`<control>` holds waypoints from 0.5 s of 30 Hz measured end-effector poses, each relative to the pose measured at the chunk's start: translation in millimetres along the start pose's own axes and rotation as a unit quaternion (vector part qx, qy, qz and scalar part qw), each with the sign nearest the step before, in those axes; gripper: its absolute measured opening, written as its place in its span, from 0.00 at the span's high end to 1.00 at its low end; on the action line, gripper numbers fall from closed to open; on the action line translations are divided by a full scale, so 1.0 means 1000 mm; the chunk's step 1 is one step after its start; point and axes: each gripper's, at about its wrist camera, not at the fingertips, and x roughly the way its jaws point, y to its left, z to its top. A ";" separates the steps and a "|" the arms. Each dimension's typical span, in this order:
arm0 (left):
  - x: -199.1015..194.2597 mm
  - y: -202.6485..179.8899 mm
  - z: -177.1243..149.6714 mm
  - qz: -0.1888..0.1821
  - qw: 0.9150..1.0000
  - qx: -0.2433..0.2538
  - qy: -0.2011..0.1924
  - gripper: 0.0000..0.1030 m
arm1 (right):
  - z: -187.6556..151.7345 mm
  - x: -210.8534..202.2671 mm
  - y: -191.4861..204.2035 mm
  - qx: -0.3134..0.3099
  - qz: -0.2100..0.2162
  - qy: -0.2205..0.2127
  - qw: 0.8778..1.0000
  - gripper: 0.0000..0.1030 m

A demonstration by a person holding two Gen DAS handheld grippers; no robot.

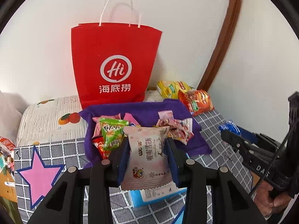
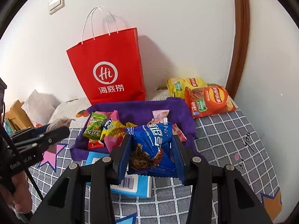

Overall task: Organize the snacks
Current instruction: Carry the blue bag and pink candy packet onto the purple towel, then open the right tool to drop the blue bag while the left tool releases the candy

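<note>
Bright even indoor light, soft wall shadows, fisheye bending (black corners), slight edge blur

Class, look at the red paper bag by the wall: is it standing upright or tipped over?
Upright. The red paper bag stands on its base against the wall, its white handles sticking up above its rim.

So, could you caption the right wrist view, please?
Right gripper holding blue cookie packet above purple cloth.

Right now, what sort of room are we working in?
Probably a bedroom at home: the snacks lie on a mattress-like surface under a grid-pattern sheet, beside a white wall with a light switch and a brown wooden door frame. A red paper shopping bag stands against the wall.
</note>
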 end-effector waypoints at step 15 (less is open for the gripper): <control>0.040 0.043 0.028 0.028 0.999 -0.028 0.005 0.65 | 0.049 0.066 -0.008 -0.014 0.035 0.010 0.999 0.58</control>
